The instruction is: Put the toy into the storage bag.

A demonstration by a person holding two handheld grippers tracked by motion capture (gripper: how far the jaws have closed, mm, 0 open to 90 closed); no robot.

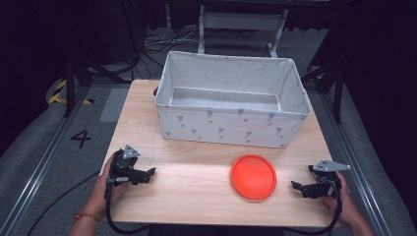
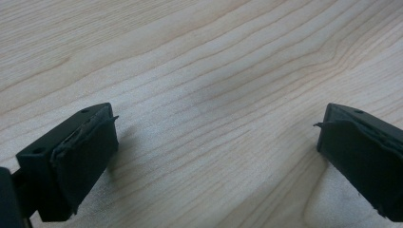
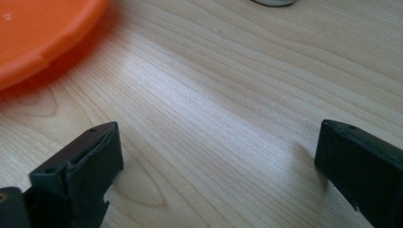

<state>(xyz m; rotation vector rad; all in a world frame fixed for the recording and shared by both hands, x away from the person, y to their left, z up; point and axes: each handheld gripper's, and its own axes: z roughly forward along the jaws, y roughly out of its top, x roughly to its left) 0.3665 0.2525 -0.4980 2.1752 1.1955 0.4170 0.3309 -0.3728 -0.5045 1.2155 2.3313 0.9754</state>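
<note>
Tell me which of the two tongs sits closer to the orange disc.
The right tongs, just beside the orange disc; the left tongs lie far across the table.

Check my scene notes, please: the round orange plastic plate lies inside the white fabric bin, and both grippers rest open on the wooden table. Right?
Not quite. The round orange plastic plate lies on the wooden table, in front of the white fabric bin, not inside it; the high view shows this. The rest holds: the left gripper and right gripper are both open on the table.
</note>
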